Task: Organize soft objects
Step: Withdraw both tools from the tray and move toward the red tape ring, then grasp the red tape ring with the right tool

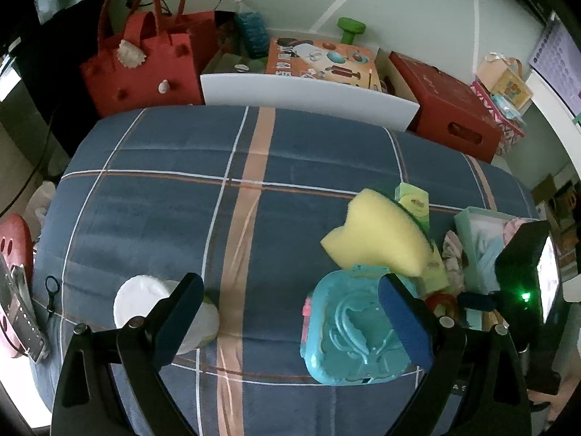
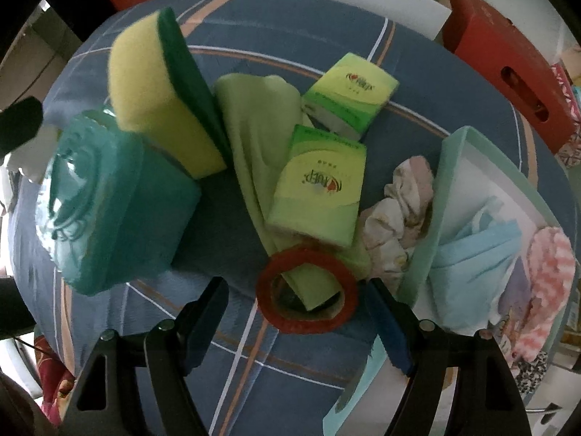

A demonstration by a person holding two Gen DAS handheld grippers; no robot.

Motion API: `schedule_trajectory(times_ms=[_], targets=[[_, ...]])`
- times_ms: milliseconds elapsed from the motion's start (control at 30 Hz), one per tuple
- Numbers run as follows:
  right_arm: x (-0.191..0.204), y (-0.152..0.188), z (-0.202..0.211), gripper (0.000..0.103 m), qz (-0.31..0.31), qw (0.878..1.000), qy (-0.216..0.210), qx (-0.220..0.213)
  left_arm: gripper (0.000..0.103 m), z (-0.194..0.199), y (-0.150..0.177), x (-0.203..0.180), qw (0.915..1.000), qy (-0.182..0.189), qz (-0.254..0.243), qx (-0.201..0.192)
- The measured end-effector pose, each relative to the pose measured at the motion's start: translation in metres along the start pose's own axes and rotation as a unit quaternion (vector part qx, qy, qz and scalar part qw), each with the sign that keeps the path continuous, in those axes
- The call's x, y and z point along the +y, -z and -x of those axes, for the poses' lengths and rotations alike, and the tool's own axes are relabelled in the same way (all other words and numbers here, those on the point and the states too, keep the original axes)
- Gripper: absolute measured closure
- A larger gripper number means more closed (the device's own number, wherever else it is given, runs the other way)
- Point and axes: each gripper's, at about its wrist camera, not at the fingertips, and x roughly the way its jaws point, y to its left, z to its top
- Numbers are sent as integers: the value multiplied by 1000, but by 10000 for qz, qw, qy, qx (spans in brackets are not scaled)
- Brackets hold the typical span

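While leaning on the teal case [image 2: 109, 200], the sponge [image 2: 159, 94] tilts upward.

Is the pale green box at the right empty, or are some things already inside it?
Not empty. In the right wrist view the pale green box already holds a light blue cloth and a pink and white fluffy item.

white tub [image 1: 145, 305] half hidden, pale box [image 2: 450, 181] cropped

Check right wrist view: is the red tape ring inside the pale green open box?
No, the red tape ring lies on the blue plaid cover, left of the pale green open box, between the open right gripper fingers.
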Motion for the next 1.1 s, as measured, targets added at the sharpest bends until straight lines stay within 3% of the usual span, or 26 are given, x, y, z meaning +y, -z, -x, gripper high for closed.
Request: schedule_trajectory(times_ms=[333,700,867,933,1100], targets=[[10,-4,-26,23,173,9997,103,134,6,-10,-4,-5,9999,46,-28,140],[14,1,-23,23,227,9996,127,112,6,-24,-5,-9,9995,54,-30,296],[8,2,-16,32,180,9997,107,88,6,-25,-5,-8,9995,61,21,303],[7,3,-12,40,159,9998,113,75,6,-25,-6,-8,9995,65,40,291],[5,5,-13,42,136,9999,82,69,6,-25,-5,-6,9996,24,49,293]])
